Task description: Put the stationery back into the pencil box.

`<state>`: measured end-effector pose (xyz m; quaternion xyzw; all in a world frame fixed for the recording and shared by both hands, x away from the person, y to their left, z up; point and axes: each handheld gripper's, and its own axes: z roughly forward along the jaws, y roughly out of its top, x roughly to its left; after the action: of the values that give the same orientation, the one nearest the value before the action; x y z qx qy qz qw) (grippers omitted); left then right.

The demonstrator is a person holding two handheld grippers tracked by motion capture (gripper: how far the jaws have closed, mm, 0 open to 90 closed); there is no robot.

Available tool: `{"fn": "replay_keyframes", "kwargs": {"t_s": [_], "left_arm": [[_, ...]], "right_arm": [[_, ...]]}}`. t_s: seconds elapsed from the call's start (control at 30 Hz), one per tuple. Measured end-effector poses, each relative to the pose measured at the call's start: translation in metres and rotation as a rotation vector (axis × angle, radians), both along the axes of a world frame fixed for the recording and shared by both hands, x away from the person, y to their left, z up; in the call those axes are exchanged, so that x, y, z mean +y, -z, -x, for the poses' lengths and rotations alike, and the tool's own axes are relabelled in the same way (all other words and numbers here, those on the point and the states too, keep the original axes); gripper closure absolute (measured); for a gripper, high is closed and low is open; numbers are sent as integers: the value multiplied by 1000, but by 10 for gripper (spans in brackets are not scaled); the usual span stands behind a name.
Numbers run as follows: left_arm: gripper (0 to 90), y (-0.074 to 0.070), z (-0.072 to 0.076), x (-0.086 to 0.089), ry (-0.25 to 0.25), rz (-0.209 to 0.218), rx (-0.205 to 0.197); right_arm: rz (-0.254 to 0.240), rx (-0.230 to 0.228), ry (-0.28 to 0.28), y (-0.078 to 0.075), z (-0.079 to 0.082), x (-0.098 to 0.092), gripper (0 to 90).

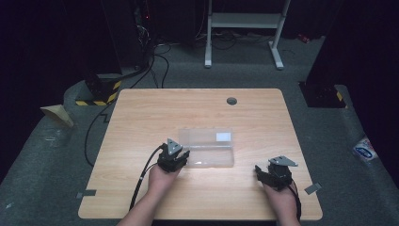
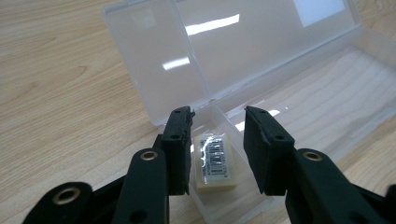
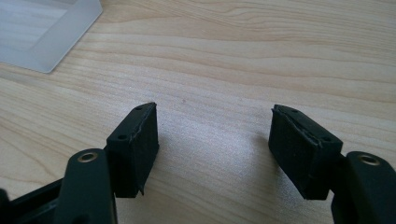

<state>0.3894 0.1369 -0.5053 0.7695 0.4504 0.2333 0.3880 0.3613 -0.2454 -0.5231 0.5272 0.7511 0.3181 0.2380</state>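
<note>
In the high view the left gripper (image 1: 173, 159) sits left of centre, at the left end of a clear plastic box (image 1: 209, 157) that lies open in the middle of the wooden tabletop (image 1: 141, 122). Its jaws stand apart, holding nothing. In the left gripper view they straddle the box's small end compartment, where a cream eraser (image 2: 215, 161) lies flat. The eraser is a small rectangular block in a clear wrapper with a barcode label on top; its long axis runs roughly along the jaws' own direction, away from the camera, and it lies just ahead of and between the jaws, a little nearer the left one. Whether that jaw touches the box wall I cannot tell. Of the two hands, this one is plainly the nearer to the eraser, so any pick would likely fall to it.

The box is thin, translucent and glossy, with bright glare; its hinged lid (image 1: 207, 136) lies back above it in the frame, carrying a white sticker (image 1: 223, 137) near its right end. The long main compartment looks empty.

At lower right, the right gripper (image 1: 275, 175) rests well apart from the box, jaws wide over bare pale wood grain.
</note>
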Motion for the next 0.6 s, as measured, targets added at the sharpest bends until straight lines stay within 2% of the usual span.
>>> {"fn": "replay_keyframes", "kwargs": {"t_s": [0.2, 0.37, 0.6], "left_arm": [[599, -1, 0, 3, 0, 12, -1], [548, -2, 0, 9, 12, 73, 22], [427, -2, 4, 25, 33, 113, 35]], "right_arm": [[0, 0, 0, 0, 0, 0, 327], [0, 0, 0, 0, 0, 0, 327], [-1, 0, -1, 0, 0, 0, 328]]}}
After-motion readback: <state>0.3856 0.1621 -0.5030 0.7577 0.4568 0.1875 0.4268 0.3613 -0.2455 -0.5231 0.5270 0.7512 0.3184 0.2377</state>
